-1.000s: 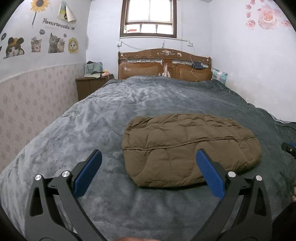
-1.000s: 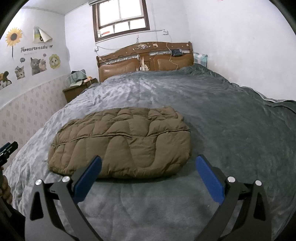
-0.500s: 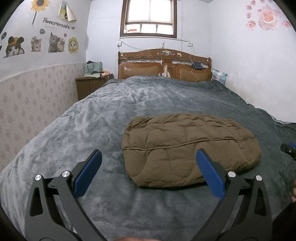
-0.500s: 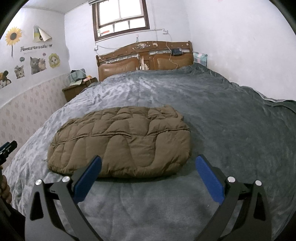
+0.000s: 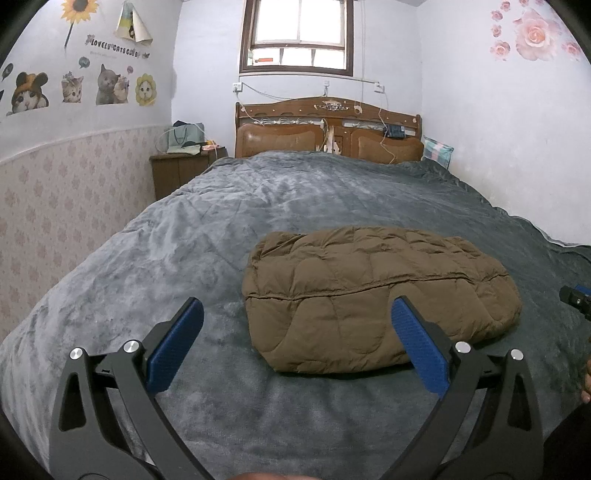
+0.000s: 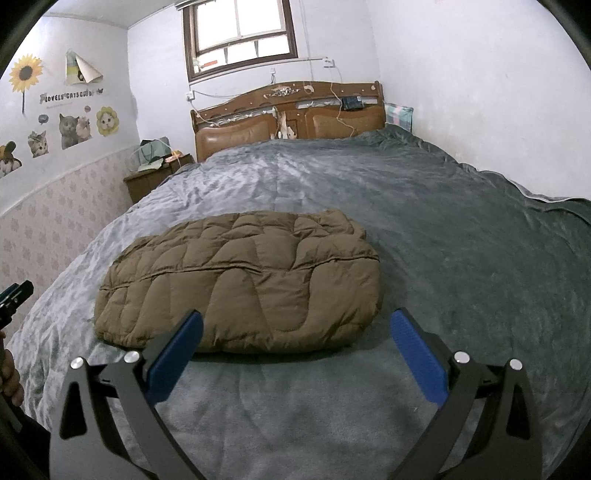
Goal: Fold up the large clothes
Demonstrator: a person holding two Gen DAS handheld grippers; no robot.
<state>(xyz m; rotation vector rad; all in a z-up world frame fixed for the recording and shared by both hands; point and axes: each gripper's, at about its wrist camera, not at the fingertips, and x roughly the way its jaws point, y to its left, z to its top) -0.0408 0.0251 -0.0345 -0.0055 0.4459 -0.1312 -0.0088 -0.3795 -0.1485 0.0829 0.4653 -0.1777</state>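
The left gripper (image 5: 297,321) hangs above the near end of the bed with its blue pads (image 5: 176,345) spread wide and nothing between them. The right gripper (image 6: 295,332) is held the same way, pads (image 6: 417,356) far apart and empty.

The brown quilted down jacket (image 5: 373,299) lies folded into a thick oblong bundle on the grey plush blanket (image 5: 207,236). Seen from the left gripper it sits just ahead and toward the right finger, whose pad overlaps the bundle's near edge in the view without clearly touching it. From the right gripper the jacket (image 6: 243,284) lies ahead and to the left, its near edge just behind the left pad. A seam runs lengthwise across the bundle.

Far ahead of both grippers, left of the carved wooden headboard (image 5: 328,127), stands a brown nightstand (image 5: 181,171). On it rests a pale green bag (image 5: 184,134) with handles; what it holds cannot be told. Small pink and yellow items lie beside it, too small to identify.

On the wall to the left are stickers: a sunflower (image 6: 26,75), several cats (image 5: 109,85), and lettering that reads roughly "LOVELY CATS CLUB" (image 5: 112,46), the last word blurred. A paper sheet (image 5: 133,22) curls off the wall above it. Pink rose stickers (image 5: 535,33) mark the right wall. A checked cushion (image 5: 437,153) is tucked at the headboard's right end. A window (image 5: 299,35) sits above the bed.

At the far right edge of the left view, the tip of the other gripper shows.
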